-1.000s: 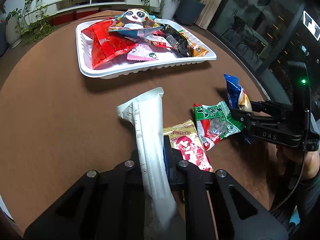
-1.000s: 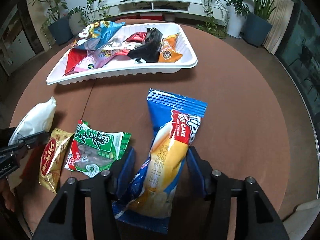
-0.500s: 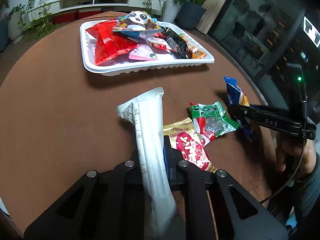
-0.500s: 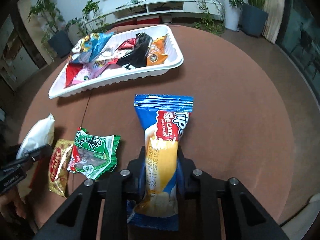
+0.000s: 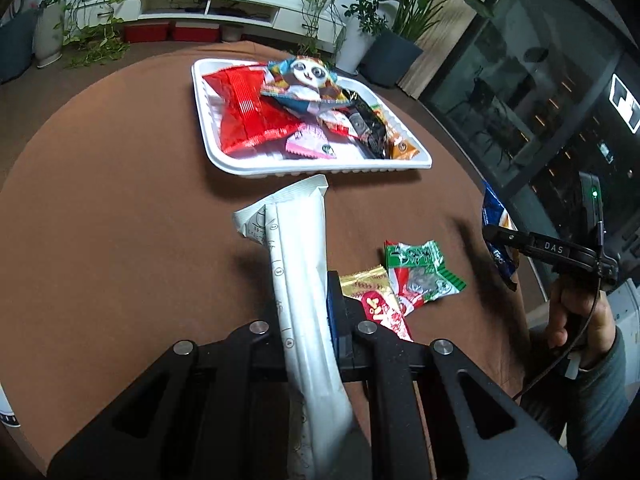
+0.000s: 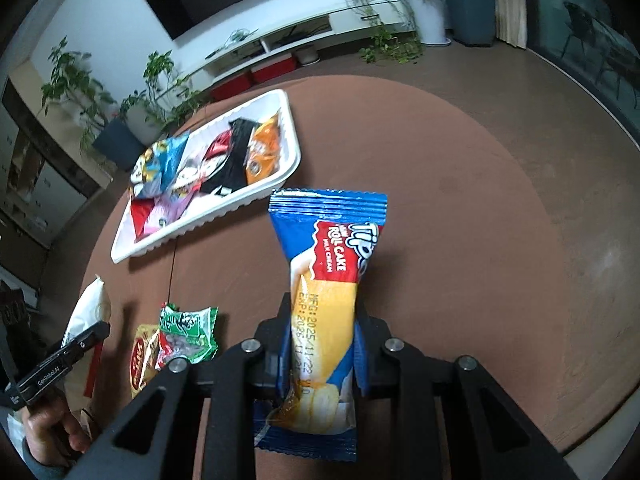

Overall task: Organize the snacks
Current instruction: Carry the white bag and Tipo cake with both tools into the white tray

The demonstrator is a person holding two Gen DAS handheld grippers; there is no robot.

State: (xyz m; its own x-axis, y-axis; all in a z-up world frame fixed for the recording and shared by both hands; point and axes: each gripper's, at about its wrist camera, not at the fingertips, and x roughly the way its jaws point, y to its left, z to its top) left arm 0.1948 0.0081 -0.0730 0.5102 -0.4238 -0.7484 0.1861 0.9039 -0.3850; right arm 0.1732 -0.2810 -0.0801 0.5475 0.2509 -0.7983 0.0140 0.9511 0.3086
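The left gripper point(image 5: 310, 312) is clamped on a long white packet point(image 5: 298, 264), gripped at mid-length and raised off the brown table point(image 5: 120, 240). The right gripper point(image 6: 322, 344) has just been closing, and its jaws now pinch a blue and yellow cake packet point(image 6: 326, 292) across the lower half; that packet also hangs clear of the table.

Handling: both packets are light, soft film wrappers with air inside. They flex under the pads, and the glossy film is likely slippery. Grip across the filled middle, not the thin crimped end seals. Squeeze gently, since the cake inside probably crushes.

Location: the white tray point(image 5: 320, 166), already holding several snacks, lies beyond both packets. A green packet point(image 5: 420, 276) and a gold and red packet point(image 5: 376, 304) lie on the table, touching each other.

Legible text: "ROLL CAKE", "MILK CREAM" and a printed date line on the cake packet; "DAS" on the right gripper; "GenRobot.AI" on the left.
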